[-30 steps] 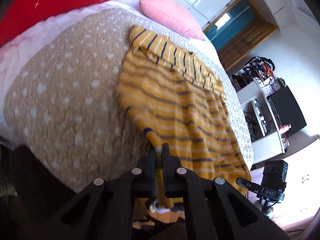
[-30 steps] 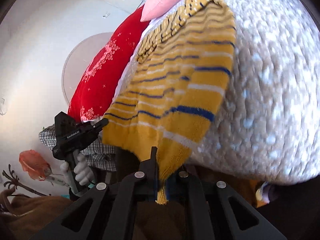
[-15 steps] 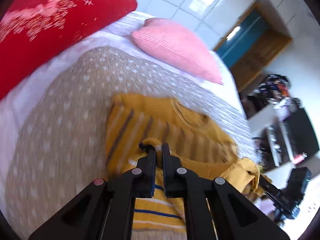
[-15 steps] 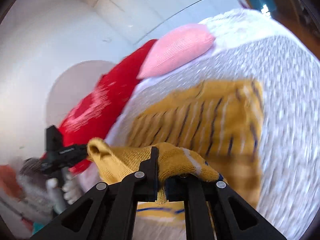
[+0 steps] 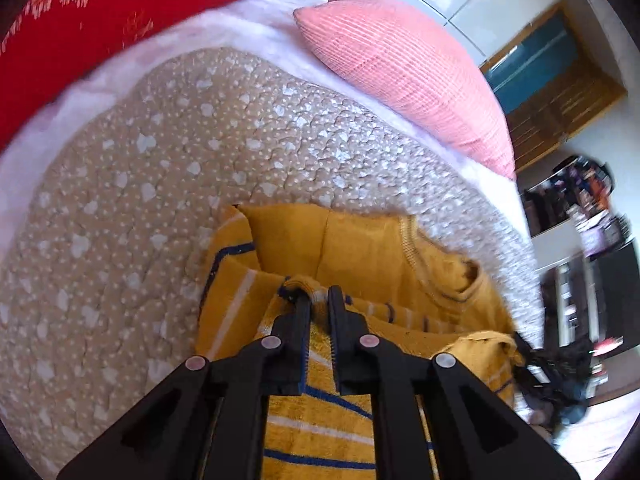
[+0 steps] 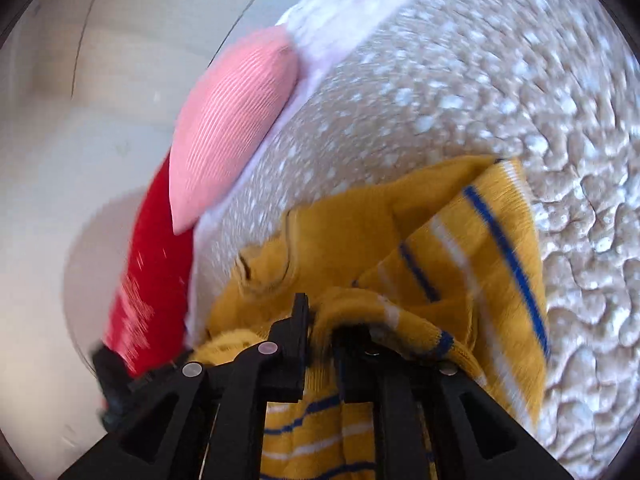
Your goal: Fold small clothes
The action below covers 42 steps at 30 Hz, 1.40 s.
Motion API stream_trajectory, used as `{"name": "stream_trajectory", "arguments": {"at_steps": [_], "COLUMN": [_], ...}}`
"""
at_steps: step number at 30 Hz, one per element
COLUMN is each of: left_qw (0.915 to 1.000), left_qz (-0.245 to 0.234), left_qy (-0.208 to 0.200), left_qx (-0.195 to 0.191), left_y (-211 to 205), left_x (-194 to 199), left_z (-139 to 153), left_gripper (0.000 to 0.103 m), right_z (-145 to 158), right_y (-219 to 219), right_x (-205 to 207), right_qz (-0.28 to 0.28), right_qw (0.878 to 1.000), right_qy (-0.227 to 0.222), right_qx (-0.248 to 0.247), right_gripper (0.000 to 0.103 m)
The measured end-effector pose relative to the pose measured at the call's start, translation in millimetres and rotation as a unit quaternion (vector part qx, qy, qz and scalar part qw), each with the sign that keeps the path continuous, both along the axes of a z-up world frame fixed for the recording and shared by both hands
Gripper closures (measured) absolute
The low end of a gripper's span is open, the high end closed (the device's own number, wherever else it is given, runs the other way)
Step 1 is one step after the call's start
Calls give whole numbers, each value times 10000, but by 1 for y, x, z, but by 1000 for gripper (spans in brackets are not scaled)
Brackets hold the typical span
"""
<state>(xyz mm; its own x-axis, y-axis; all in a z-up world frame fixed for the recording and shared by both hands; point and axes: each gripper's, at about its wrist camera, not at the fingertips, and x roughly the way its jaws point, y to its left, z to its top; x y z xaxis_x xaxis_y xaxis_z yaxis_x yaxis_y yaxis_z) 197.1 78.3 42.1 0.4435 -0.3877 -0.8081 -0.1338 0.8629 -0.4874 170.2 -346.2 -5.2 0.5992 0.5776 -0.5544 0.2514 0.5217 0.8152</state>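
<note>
A yellow knit sweater (image 5: 360,248) with blue and white stripes lies on the beige dotted quilt (image 5: 140,200). Its lower half is carried over the upper half, near the collar (image 5: 460,280). My left gripper (image 5: 318,300) is shut on the sweater's hem at the left corner. In the right wrist view the sweater (image 6: 460,240) is bunched, and my right gripper (image 6: 320,316) is shut on the other hem corner. Both grippers hold the hem just above the chest part of the sweater.
A pink pillow (image 5: 400,64) and a red pillow (image 5: 100,8) lie at the head of the bed, also in the right wrist view: the pink pillow (image 6: 232,120), the red one (image 6: 156,280). Shelves and dark furniture (image 5: 580,260) stand to the right.
Both grippers have lifted the hem from the bed's near edge and carried it forward over the sweater toward the collar. The sweater went from lying flat to doubled over.
</note>
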Motion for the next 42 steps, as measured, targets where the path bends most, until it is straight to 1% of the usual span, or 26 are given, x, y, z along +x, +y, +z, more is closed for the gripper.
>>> {"name": "stream_trajectory", "arguments": {"at_steps": [2,4,5,6,7,8,11,12,15,16,19,23,24,27,29,30,31,32,33,34,35,36,37,39,40,42], "left_qw": [9996,9979,9967,9957,9957,9960,9974,9976,9961,9955,9951,9940,9931,9909,9902,9885,9859,9819,9812,9831,9850,9868,9864,9808,9799,9821], "left_qz": [86,391,531,674,739,732,555,382,1,-165,-386,-597,-751,-1058,-1146,-1208,-1241,-1254,-1276,-1184,-1060,-894,-797,-614,-566,-587], "left_qy": [-74,-305,-402,-452,-423,-410,-451,-508,-523,-506,-401,-336,-317,-286,-240,-142,-79,-51,-6,79,101,69,54,42,84,139], "left_qx": [-244,-405,-456,-438,-355,-316,32,258,706,790,812,850,846,782,759,897,1117,1419,1445,1396,1356,1346,1439,1851,1909,1787], "left_y": [6,20,26,32,36,38,39,36,31,31,39,43,39,23,11,-1,-7,-14,-14,-8,0,13,20,30,34,37], "left_x": [-1,-4,-6,-7,-7,-8,-22,-31,-55,-67,-97,-124,-127,-127,-126,-124,-123,-122,-120,-118,-116,-115,-114,-114,-114,-118], "left_z": [5,15,19,22,24,26,31,33,31,28,12,-8,-16,-28,-35,-39,-40,-39,-36,-30,-24,-14,-10,-8,-11,-20], "left_gripper": [83,47,43,43,43,43,43,43,42,41,38,34,33,28,28,28,40,57,85,95,95,95,95,95,95,95], "right_z": [-2,1,3,5,11,16,36,44,72,74,70,49,44,24,12,8,7,6,5,6,8,15,27,36,35,27], "right_y": [-6,-10,-14,-19,-23,-27,-31,-33,-32,-37,-44,-48,-47,-33,-23,-18,-9,-3,2,3,3,-1,-7,-16,-20,-23], "right_x": [6,7,7,4,0,-3,-7,-11,-39,-46,-87,-143,-153,-169,-169,-165,-161,-158,-152,-148,-148,-147,-150,-153,-155,-153], "right_qz": [-127,-219,-300,-399,-651,-768,-737,-683,-288,-176,158,415,457,614,630,593,549,572,655,747,816,814,747,659,616,670], "right_qw": [9995,9989,9982,9974,9965,9961,9964,9959,9891,9873,9849,9840,9831,9802,9833,9845,9840,9833,9834,9836,9834,9818,9744,9622,9565,9535], "right_qy": [19,-61,-138,-213,-296,-315,-379,-444,-645,-649,-569,-471,-445,-373,-366,-378,-410,-408,-336,-288,-278,-290,-306,-235,-120,69], "right_qx": [280,409,505,563,440,299,-204,-389,-1294,-1438,-1628,-1670,-1714,-1846,-1667,-1609,-1645,-1679,-1656,-1613,-1598,-1693,-2099,-2633,-2848,-2939], "right_gripper": [91,88,79,67,60,50,49,49,49,49,49,49,47,47,47,46,44,44,46,66,87,89,89,91,91,91]}}
